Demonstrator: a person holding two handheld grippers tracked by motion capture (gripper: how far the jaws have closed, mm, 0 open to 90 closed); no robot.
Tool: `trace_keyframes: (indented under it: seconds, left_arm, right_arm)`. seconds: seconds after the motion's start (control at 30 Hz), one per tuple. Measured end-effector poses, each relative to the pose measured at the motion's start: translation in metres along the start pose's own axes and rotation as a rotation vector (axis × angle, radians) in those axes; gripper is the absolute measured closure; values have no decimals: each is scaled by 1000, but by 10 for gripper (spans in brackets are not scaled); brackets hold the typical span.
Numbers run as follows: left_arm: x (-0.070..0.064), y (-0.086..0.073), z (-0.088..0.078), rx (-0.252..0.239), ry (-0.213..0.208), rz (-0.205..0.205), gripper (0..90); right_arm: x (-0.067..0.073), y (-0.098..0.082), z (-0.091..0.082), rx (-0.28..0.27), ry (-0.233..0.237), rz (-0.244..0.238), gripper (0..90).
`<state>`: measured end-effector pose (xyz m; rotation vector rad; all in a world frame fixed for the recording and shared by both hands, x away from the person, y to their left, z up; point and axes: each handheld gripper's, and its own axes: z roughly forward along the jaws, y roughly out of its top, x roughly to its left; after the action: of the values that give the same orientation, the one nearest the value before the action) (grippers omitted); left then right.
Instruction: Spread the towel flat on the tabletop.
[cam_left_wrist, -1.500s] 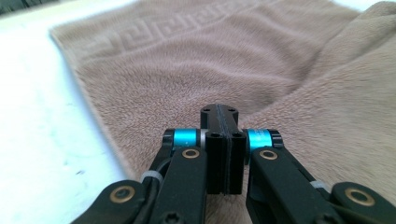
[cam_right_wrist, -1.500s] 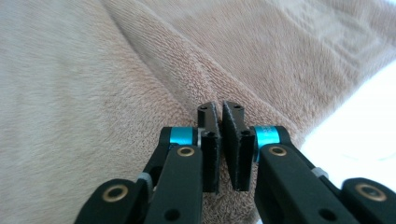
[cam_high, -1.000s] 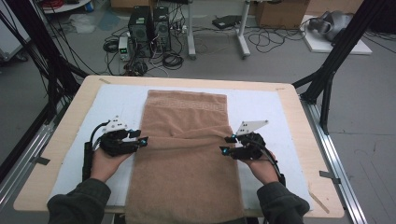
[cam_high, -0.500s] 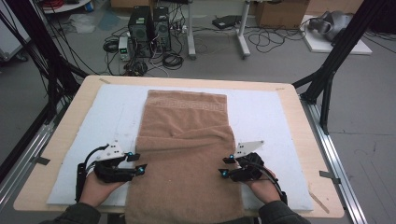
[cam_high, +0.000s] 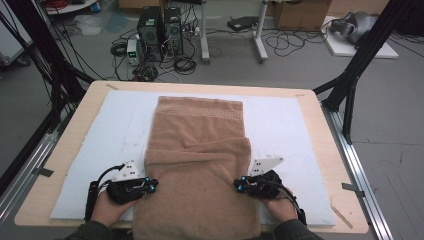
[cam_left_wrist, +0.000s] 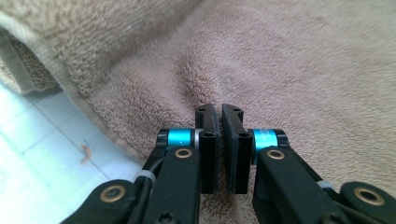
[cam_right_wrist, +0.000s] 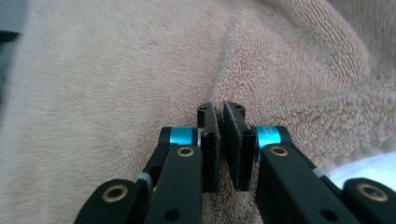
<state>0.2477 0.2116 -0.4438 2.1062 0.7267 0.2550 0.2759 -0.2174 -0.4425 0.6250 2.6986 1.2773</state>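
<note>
The left claw has just closed, pinching the brown towel's left edge. The right claw has likewise just closed on its right edge. The towel lies on the white-padded surface.

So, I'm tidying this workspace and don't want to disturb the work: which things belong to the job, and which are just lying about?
In the job:
- brown towel, part folded
- left gripper, pinching its left edge
- right gripper, pinching its right edge
- white mat under it

Lying about:
- computer towers on the floor
- cables
- cardboard box
</note>
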Motion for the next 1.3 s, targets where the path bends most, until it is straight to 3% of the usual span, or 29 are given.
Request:
trace_keyframes:
  seconds: [0.17,0.23,0.27,0.33,0.4,0.47,0.53,0.6,0.63,0.7,0.8,0.87,0.97,1.07,1.17,1.23,1.3]
  left_arm:
    - [-23,-6,-23,-23,-26,36,852]
    - [-31,-8,-32,-37,-48,37,843]
    - [-34,-8,-36,-40,-50,43,822]
    - [-37,-6,-40,-51,-30,48,695]
    - [-33,-1,-38,-53,-30,50,643]
    - [-29,3,-30,-48,-30,43,596]
    - [-24,3,-19,-23,-36,43,589]
    - [-19,-1,-8,20,-49,35,610]
    - [-18,-4,-3,41,-66,38,682]
    - [-18,-10,-1,16,-70,20,799]
    - [-20,-12,-7,11,-79,23,838]
    - [-23,-12,-13,8,-83,27,839]
    - [-29,-12,-26,-15,-93,37,824]
    - [-31,-10,-31,-26,-92,32,668]
    - [-28,-12,-23,6,-76,28,603]
    - [-27,-16,-16,42,-76,31,629]
    - [-27,-19,-15,27,-67,36,749]
  right_arm:
    - [25,1,-8,10,30,-32,844]
    - [34,-1,-11,13,77,-25,810]
    - [38,0,-13,13,97,-27,763]
    - [43,2,-20,-32,85,-36,695]
    - [41,6,-25,-58,56,-45,656]
    - [30,9,-21,-14,18,-48,627]
    - [17,7,-12,26,25,-27,608]
    - [10,4,-2,88,20,-22,617]
    - [9,3,2,88,27,-26,659]
    - [12,1,1,77,35,-26,760]
    - [19,0,-2,72,48,-46,823]
    - [26,-1,-5,76,65,-51,823]
    - [35,-2,-14,37,72,-52,772]
    - [35,-2,-20,1,60,-37,688]
    - [31,-1,-12,33,68,-28,652]
    - [30,-1,-4,74,70,-40,659]
    - [31,-1,0,81,84,-41,714]
